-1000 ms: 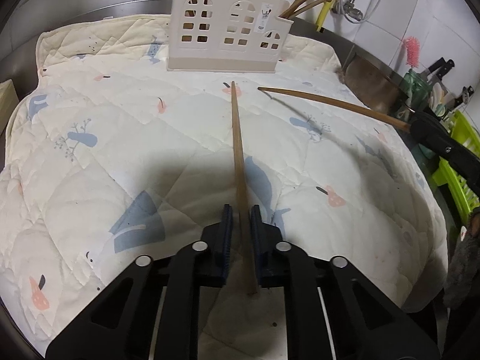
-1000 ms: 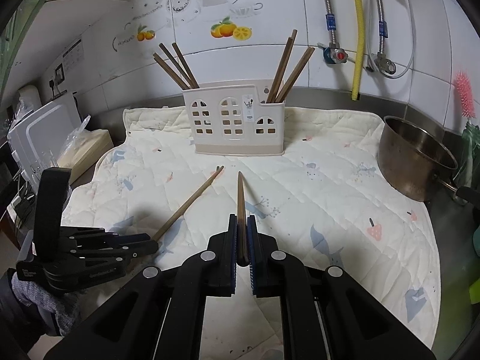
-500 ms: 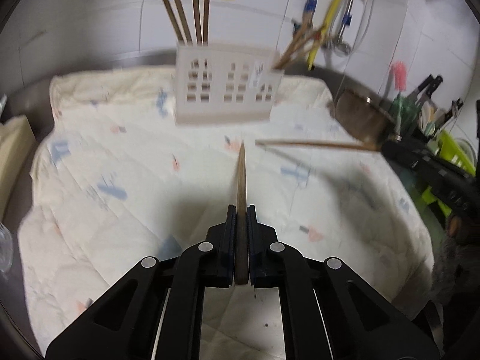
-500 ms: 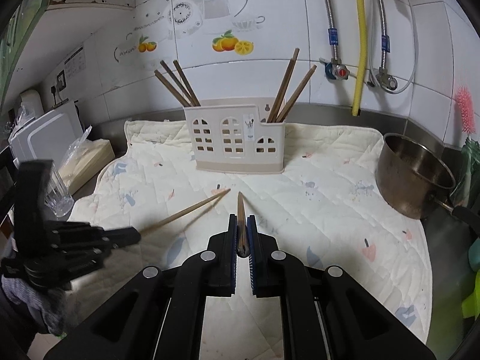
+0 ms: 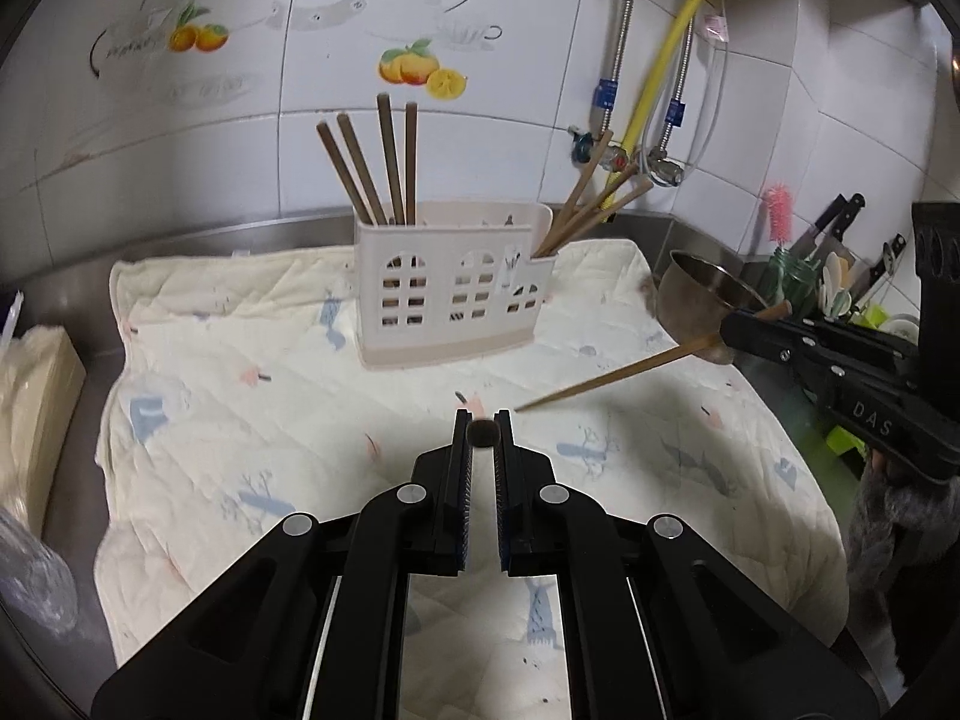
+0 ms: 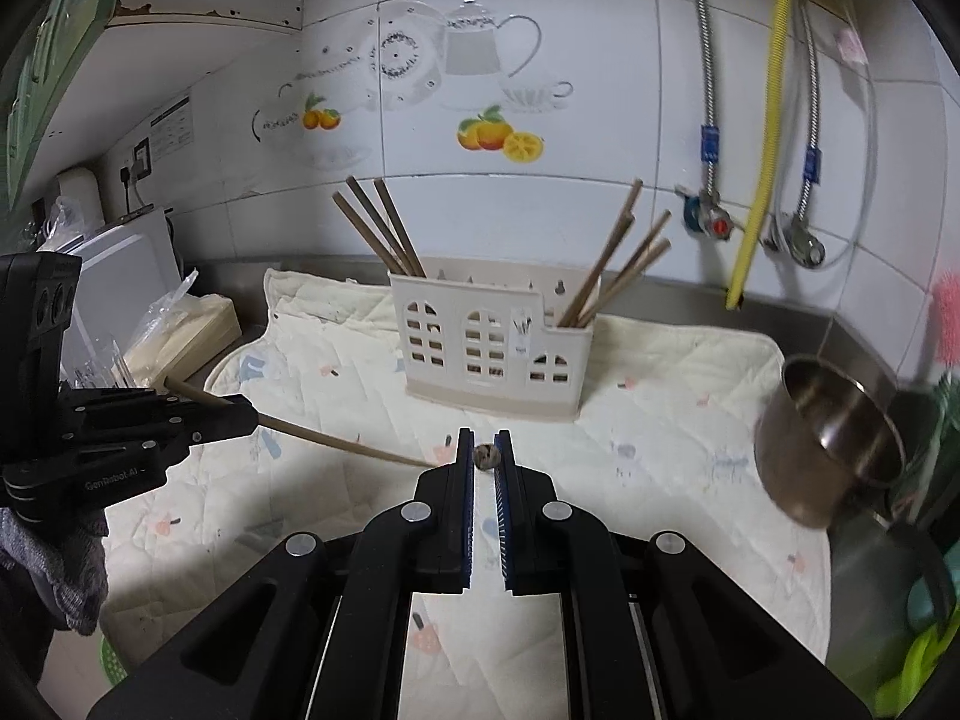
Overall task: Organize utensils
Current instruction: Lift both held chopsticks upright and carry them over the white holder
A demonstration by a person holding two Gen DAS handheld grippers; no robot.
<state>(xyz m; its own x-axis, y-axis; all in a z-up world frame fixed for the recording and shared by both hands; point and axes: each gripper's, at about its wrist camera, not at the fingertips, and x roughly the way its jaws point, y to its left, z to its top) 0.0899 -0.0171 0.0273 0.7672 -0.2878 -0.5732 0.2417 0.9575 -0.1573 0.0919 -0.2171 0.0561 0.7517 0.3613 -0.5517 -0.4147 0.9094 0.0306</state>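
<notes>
Chopsticks, one per gripper, seen end-on. At 6 o'clock the left gripper is clenched on the left chopstick; the right gripper likewise grasps the right chopstick, both clear of the quilted mat. Toward 12 o'clock stands the utensil holder, with sticks already in its end compartments. I judge the step as carrying to the holder: I would tip each stick nearer upright over an open slot, keep the two apart, and release only once the tip is inside the rim.
</notes>
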